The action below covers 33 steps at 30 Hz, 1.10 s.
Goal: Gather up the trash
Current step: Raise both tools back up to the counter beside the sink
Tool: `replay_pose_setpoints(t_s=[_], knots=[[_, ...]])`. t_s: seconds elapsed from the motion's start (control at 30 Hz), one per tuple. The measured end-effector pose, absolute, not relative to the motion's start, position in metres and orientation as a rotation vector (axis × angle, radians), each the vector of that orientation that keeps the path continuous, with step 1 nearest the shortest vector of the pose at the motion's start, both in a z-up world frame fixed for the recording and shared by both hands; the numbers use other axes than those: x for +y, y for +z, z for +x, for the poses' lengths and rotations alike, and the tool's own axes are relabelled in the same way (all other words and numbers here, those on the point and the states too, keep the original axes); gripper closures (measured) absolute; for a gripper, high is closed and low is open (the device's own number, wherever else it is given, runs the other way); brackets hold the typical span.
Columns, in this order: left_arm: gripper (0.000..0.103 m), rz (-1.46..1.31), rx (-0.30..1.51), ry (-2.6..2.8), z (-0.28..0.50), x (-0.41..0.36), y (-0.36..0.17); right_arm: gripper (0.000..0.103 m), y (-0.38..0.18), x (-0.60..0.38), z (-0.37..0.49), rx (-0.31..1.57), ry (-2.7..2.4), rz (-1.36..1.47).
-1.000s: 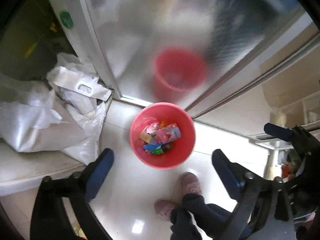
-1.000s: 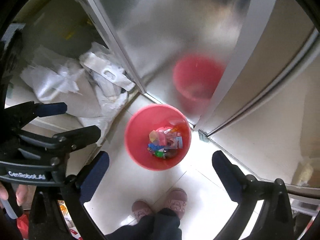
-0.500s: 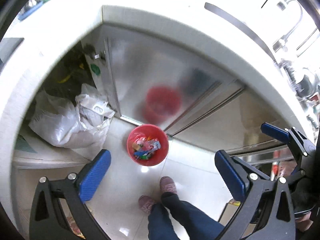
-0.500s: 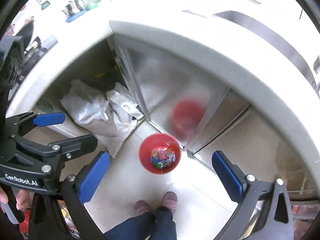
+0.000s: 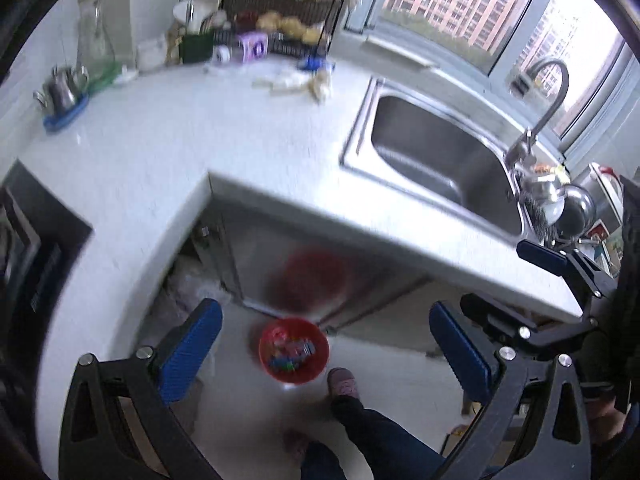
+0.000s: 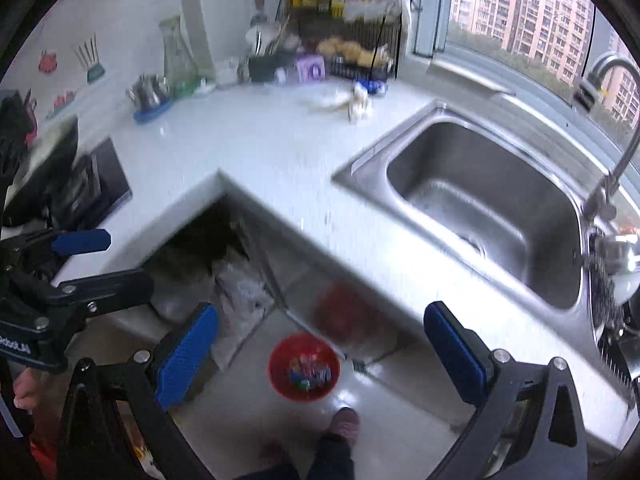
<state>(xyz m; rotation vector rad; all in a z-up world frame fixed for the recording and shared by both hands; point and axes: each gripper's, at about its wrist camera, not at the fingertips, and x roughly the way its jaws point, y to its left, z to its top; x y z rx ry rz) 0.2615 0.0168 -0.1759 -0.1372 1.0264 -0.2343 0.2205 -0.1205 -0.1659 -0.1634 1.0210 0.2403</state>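
We log a white L-shaped countertop (image 5: 168,140) with a steel sink (image 6: 480,200) and faucet (image 5: 548,92) below a window (image 6: 520,8) facing apartment blocks. A wire rack (image 6: 360,56) of jars stands in the corner. On the pale tiled floor (image 6: 240,392), a red bin (image 6: 304,366) holds colourful trash. Our left gripper (image 5: 326,354) and right gripper (image 6: 320,354) hover spread, empty.

Left gripper (image 5: 326,344) and right gripper (image 6: 321,342) hang high, jaws wide, empty.
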Motion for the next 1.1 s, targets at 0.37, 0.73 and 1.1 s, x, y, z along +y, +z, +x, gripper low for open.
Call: replay_pose_setpoints(t_s=[0.37,0.73,1.1], knots=[[0.000,-0.126,0.970,-0.152,0.357,0.025,-0.140,0.000,-0.141,-0.132,0.321,0.950,0.283,-0.129],[0.000,-0.178,1.004,-0.082,0.496,-0.007,-0.144,0.000,-0.130,-0.164,0.478,0.969,0.359,-0.217],[0.000,-0.226,1.076,-0.014,0.610,-0.018,-0.182,0.000,-0.154,-0.185,0.598,1.044,0.364,-0.142]])
